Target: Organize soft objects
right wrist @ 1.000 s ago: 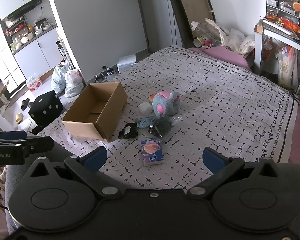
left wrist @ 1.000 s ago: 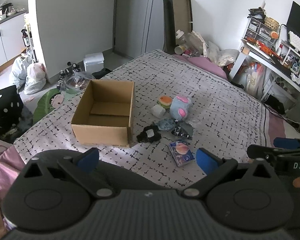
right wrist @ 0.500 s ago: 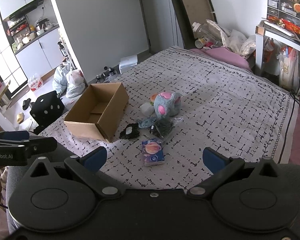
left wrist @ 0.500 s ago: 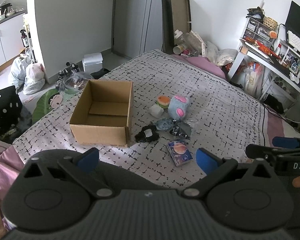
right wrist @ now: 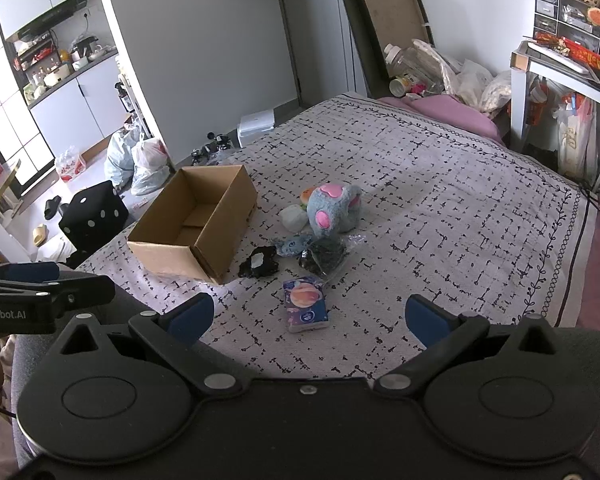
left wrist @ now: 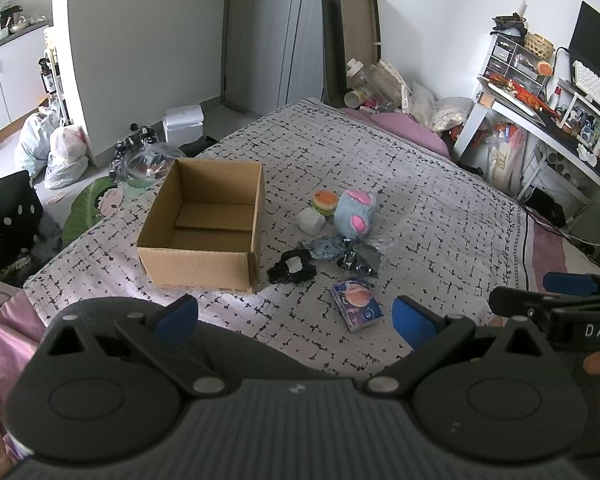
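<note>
An open, empty cardboard box (left wrist: 204, 224) (right wrist: 196, 224) stands on the patterned bedspread. Right of it lie a blue-and-pink plush toy (left wrist: 356, 216) (right wrist: 332, 208), a burger-shaped squishy (left wrist: 325, 201), a white soft lump (left wrist: 311, 221) (right wrist: 294, 218), a small blue soft toy (left wrist: 326, 247) (right wrist: 292, 247), two black soft items (left wrist: 294, 268) (left wrist: 360, 261), and a tissue pack (left wrist: 357, 304) (right wrist: 306, 308). My left gripper (left wrist: 296, 314) is open and empty, near the bed's front edge. My right gripper (right wrist: 308, 316) is open and empty, just short of the tissue pack.
The bed (right wrist: 460, 220) has pink pillows (left wrist: 404, 128) and bags at its head. A desk (left wrist: 540, 120) stands on the right. Bags, a white box (left wrist: 182, 122) and a black dice-pattern cushion (left wrist: 8, 208) lie on the floor on the left.
Both grippers have drifted slightly; the view shifted a little. Nothing was grasped and the objects stay in place.
</note>
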Available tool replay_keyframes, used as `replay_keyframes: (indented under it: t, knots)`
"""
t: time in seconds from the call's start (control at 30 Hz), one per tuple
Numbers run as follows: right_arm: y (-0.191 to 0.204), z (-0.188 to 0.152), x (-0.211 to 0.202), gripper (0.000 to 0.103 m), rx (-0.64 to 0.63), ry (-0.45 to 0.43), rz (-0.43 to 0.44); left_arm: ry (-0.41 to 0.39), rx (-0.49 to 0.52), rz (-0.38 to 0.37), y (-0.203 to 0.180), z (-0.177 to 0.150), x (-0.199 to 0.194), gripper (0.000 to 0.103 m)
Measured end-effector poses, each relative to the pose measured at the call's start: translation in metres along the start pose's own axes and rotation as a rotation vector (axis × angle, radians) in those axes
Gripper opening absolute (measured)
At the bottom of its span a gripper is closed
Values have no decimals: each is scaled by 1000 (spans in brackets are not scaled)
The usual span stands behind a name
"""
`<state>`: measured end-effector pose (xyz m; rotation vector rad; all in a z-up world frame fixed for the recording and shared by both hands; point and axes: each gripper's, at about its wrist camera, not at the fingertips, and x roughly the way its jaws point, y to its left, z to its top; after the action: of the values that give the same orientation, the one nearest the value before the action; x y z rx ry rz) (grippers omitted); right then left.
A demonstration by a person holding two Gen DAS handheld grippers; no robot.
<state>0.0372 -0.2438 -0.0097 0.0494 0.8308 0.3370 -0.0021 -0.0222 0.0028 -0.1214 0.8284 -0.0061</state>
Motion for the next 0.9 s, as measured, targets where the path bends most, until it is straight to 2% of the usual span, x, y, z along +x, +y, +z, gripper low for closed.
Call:
replay_keyframes:
  t: [0.9]
  knots:
    - [-1, 2, 8, 103, -3, 13, 4, 13, -5, -18, 3, 3, 11, 102]
